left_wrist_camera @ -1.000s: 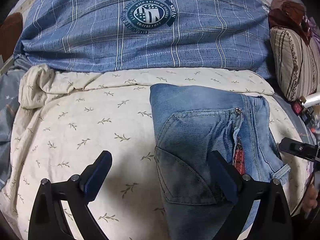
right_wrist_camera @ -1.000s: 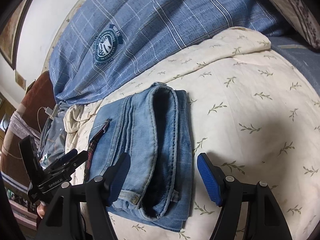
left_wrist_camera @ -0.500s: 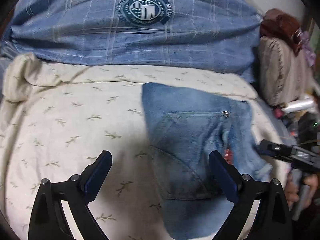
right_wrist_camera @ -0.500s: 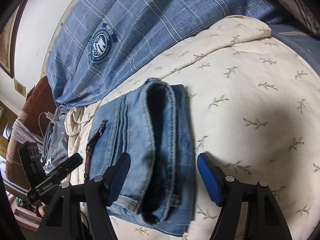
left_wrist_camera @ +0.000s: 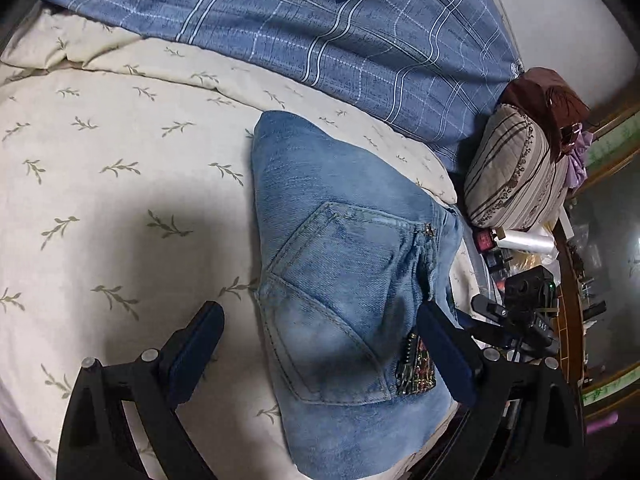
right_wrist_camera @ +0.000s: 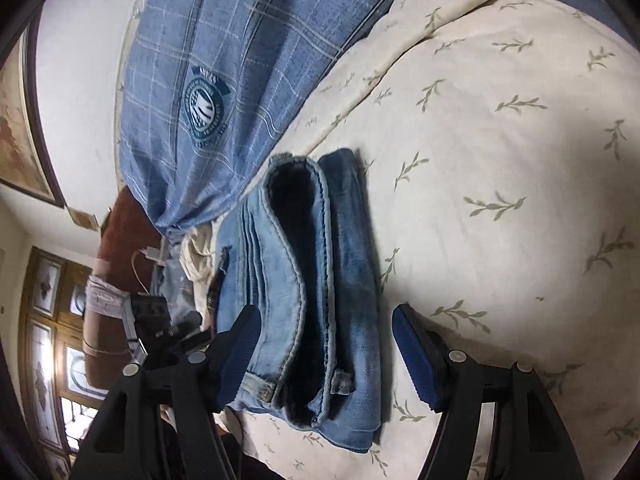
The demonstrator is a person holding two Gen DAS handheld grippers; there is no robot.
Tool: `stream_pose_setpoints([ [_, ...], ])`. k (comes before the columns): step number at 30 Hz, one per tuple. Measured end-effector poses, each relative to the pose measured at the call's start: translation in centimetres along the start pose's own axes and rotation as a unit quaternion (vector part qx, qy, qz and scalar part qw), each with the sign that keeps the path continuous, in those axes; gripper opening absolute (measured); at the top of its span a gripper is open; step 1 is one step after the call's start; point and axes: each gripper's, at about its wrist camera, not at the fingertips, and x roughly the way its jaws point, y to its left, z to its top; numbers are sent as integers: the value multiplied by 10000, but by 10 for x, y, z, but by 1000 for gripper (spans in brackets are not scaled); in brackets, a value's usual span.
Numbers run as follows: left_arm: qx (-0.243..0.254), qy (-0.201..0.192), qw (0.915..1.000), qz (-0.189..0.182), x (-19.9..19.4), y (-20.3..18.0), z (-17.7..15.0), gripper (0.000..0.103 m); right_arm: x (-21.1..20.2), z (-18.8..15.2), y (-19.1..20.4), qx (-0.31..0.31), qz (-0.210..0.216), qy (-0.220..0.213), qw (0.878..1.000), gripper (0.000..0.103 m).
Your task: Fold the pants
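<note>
The blue denim pants (left_wrist_camera: 340, 280) lie folded into a compact stack on the cream leaf-print bedspread (left_wrist_camera: 120, 200), a back pocket facing up. In the right wrist view the pants (right_wrist_camera: 320, 300) show their stacked waistband layers end-on. My left gripper (left_wrist_camera: 320, 356) is open and empty, hovering above the near end of the pants. My right gripper (right_wrist_camera: 326, 356) is open and empty above the waistband end. The right gripper also shows in the left wrist view (left_wrist_camera: 516, 316) beside the pants.
A blue plaid duvet (left_wrist_camera: 320, 32) with a round badge lies behind the pants. A striped cushion (left_wrist_camera: 516, 176) and small clutter (left_wrist_camera: 516, 240) sit at the bed's right side. A brown headboard (right_wrist_camera: 116, 280) and a window (right_wrist_camera: 52, 360) are left in the right wrist view.
Both cameras have tilted and shifted; the left view swung toward the right side of the bed. The pants stay folded in place. Both grippers remain open.
</note>
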Motion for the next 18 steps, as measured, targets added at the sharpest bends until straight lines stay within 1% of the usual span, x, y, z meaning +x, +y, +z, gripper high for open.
stream_pose_setpoints([
  [5, -154, 81, 9993, -330, 4, 5, 4, 96, 11, 1, 5, -124, -67, 64, 9999, 72],
  [11, -173, 302, 9961, -811, 13, 3, 6, 96, 15, 4, 3, -44, 84, 39, 9999, 73],
  [15, -235, 305, 9951, -906, 14, 4, 7, 96, 17, 3, 8, -57, 147, 14, 9999, 73],
  [18, -268, 276, 9950, -919, 13, 5, 5, 96, 21, 2, 16, -87, 317, 39, 9995, 73],
])
